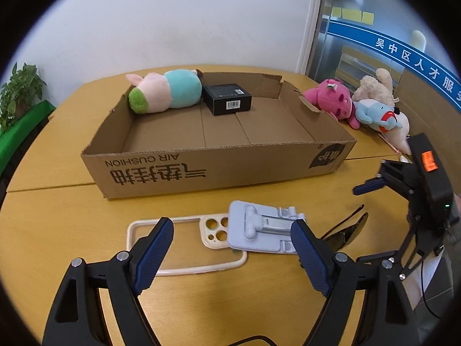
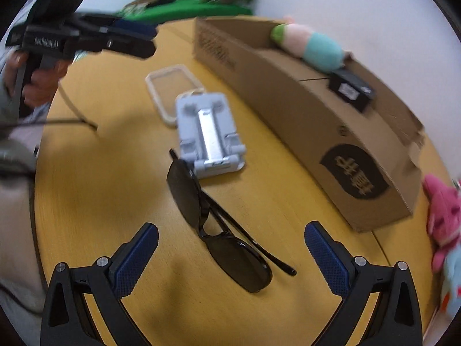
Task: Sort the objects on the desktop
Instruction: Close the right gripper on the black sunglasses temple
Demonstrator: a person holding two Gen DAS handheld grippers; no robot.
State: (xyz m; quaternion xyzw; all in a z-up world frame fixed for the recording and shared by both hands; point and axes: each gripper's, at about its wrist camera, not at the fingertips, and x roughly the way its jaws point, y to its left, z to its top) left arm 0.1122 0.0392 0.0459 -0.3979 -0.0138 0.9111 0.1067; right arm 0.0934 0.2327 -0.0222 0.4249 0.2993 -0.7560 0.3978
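The left gripper (image 1: 232,240) is held wide open, with nothing in it. The right gripper (image 2: 230,245) is held open too. The sunglasses (image 2: 222,227), stand (image 1: 266,227) and phone case (image 1: 184,245) are laid just beside the cardboard box (image 1: 219,167).

Office: glass door (image 1: 371,28) w/ signage

Lighting: bright, even, soft shadows on table (image 2: 115,150). Left view sharp; right view motion-blurred. Fisheye bending, dark corners.
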